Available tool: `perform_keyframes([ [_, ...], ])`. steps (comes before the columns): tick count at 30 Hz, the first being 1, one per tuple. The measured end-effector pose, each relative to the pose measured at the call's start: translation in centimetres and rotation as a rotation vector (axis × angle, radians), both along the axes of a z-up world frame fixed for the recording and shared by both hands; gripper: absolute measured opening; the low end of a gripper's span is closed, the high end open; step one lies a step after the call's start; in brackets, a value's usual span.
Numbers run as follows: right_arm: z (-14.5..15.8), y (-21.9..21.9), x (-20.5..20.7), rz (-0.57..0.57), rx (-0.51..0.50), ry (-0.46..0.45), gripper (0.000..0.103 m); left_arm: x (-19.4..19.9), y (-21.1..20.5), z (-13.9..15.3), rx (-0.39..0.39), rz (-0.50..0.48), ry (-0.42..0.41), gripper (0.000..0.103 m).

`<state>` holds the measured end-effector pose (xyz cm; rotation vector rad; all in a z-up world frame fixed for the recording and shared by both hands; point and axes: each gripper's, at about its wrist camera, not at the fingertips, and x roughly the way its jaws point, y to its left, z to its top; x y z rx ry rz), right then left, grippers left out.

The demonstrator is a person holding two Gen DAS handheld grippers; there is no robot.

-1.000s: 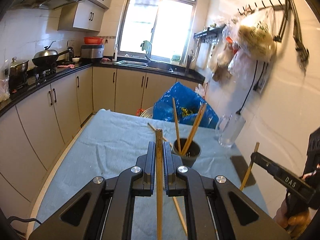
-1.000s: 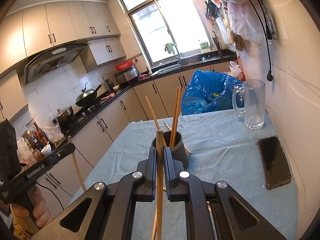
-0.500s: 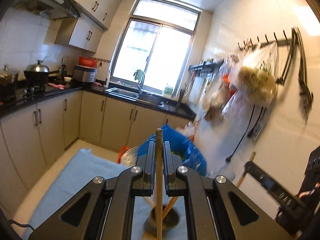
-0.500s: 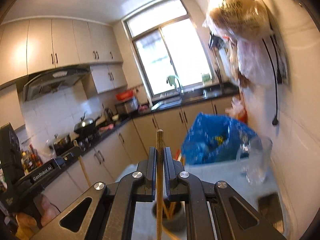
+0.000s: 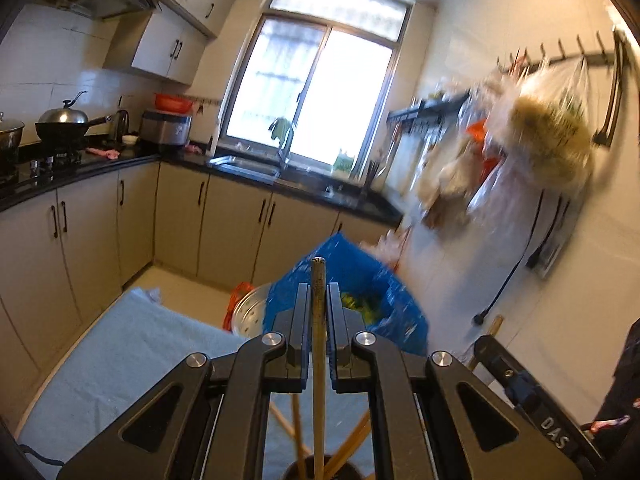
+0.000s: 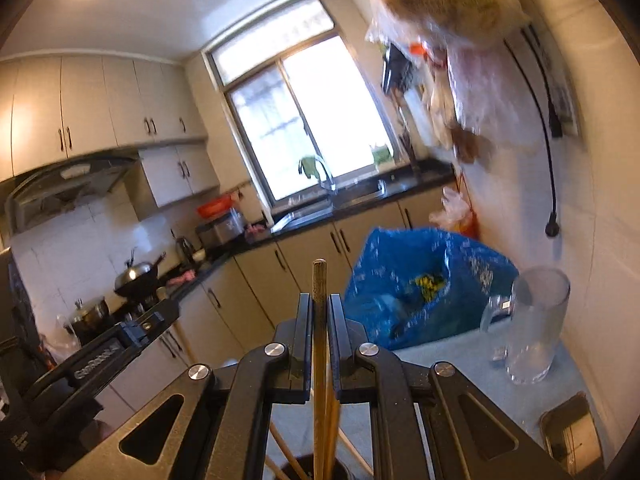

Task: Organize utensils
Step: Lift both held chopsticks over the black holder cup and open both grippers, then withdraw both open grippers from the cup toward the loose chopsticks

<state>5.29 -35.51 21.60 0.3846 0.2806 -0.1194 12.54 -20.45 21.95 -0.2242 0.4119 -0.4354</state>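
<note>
Above the dark holder, left gripper and right gripper each clamp 1 chopstick.

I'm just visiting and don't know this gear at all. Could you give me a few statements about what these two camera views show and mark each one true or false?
1. The left gripper is closed on a wooden chopstick. True.
2. The right gripper is open and holds nothing. False: it clamps a chopstick too.
3. A dark holder cup with other chopsticks in it sits below the left gripper. True.
4. The glass mug lies tipped over on the cloth. False: it stands upright.
5. The blue bag hangs from the wall hooks. False: it sits low, beyond the table's far edge.
</note>
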Motion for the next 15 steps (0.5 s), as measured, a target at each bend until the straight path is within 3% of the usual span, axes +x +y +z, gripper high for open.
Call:
perform_keyframes([
  [5,-1.7,-0.2,-0.1,0.007,0.011,0.037,0.009,0.1,0.5,-1.2,-0.005,0.018,0.049,0.007],
  [6,-1.8,-0.3,-0.2,0.003,0.018,0.039,0.014,0.0,0.6,-1.2,-0.003,0.016,0.052,0.012],
  [7,-1.9,-0.5,-0.4,0.003,0.034,0.043,0.024,-0.3,0.8,-1.2,0.000,0.014,0.054,0.024],
  [9,-1.9,-0.6,-0.7,0.001,0.050,0.046,0.034,-1.0,1.3,-0.6,-0.001,0.026,0.042,0.041],
  [15,-1.3,-0.5,-3.2,-0.002,0.051,0.045,0.039,-4.9,3.7,0.8,-0.005,0.049,0.010,0.053],
])
